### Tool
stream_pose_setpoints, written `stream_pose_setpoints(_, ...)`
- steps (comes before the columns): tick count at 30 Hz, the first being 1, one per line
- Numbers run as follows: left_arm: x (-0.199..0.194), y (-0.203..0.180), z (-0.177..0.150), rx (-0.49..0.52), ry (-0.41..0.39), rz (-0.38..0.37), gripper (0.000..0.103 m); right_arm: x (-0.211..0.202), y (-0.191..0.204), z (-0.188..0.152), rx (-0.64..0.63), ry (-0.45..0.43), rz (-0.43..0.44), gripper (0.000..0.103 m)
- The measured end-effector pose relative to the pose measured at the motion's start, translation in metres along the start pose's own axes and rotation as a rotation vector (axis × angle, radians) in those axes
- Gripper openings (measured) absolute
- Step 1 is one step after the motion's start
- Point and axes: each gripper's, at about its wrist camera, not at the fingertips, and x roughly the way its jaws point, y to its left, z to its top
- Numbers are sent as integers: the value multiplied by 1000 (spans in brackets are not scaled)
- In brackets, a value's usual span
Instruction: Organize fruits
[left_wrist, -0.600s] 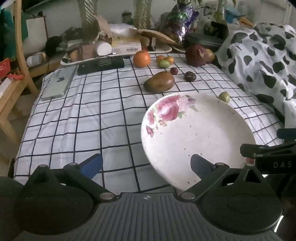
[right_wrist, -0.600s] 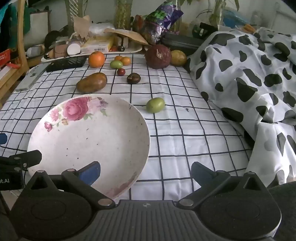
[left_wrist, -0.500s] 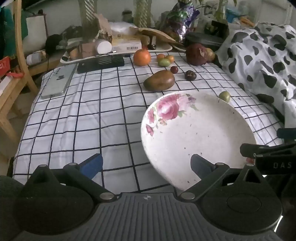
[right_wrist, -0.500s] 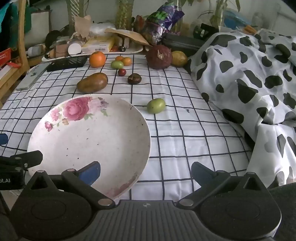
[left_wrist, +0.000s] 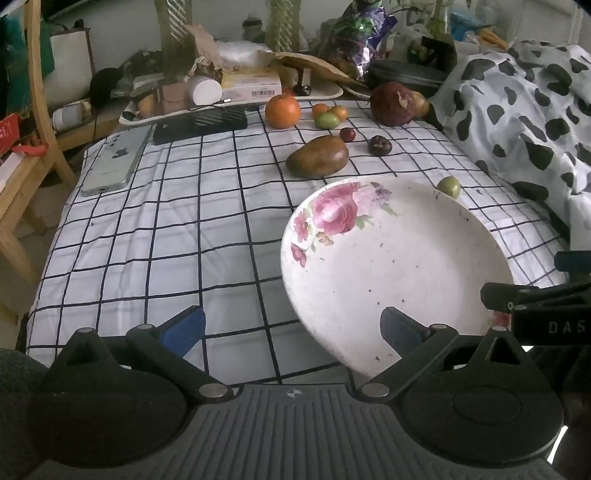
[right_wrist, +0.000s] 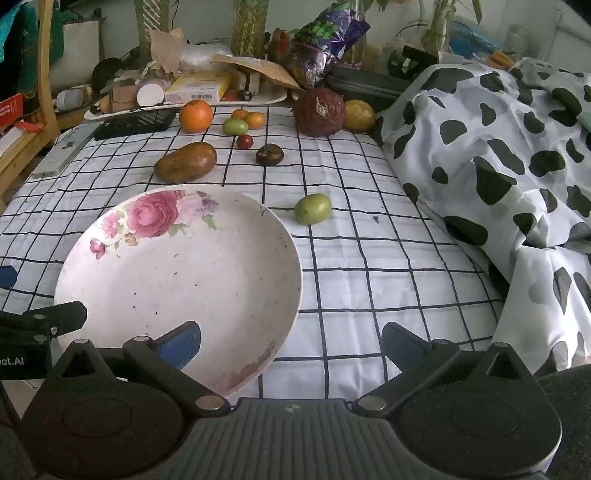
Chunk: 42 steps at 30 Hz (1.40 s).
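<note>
A white plate with pink roses (left_wrist: 399, 258) (right_wrist: 184, 273) lies empty on the checked cloth. Beyond it lie a brown mango (left_wrist: 317, 156) (right_wrist: 185, 161), an orange (left_wrist: 282, 110) (right_wrist: 196, 116), small green and orange fruits (right_wrist: 240, 123), a small red fruit (right_wrist: 244, 141), a dark mangosteen (right_wrist: 270, 154), a large dark red fruit (right_wrist: 319, 112) and a green fruit (right_wrist: 312, 209) (left_wrist: 448, 186) just right of the plate. My left gripper (left_wrist: 291, 325) is open and empty at the plate's near left. My right gripper (right_wrist: 291, 339) is open and empty at the plate's near right.
A phone (left_wrist: 116, 162) and a black case (left_wrist: 199, 123) lie at the far left. A cluttered tray (left_wrist: 236, 92) stands at the back. A cow-print blanket (right_wrist: 498, 158) is bunched along the right. A wooden chair (left_wrist: 22, 158) stands left of the table.
Both views have shifted very slightly; the fruits and plate have not moved. Both grippers stay open.
</note>
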Motion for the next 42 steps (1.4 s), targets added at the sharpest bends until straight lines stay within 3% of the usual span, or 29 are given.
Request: stream_pose_setpoints(42, 1, -6, -2, 57, 0, -5, 102, 5, 0, -1, -12, 18, -9, 103)
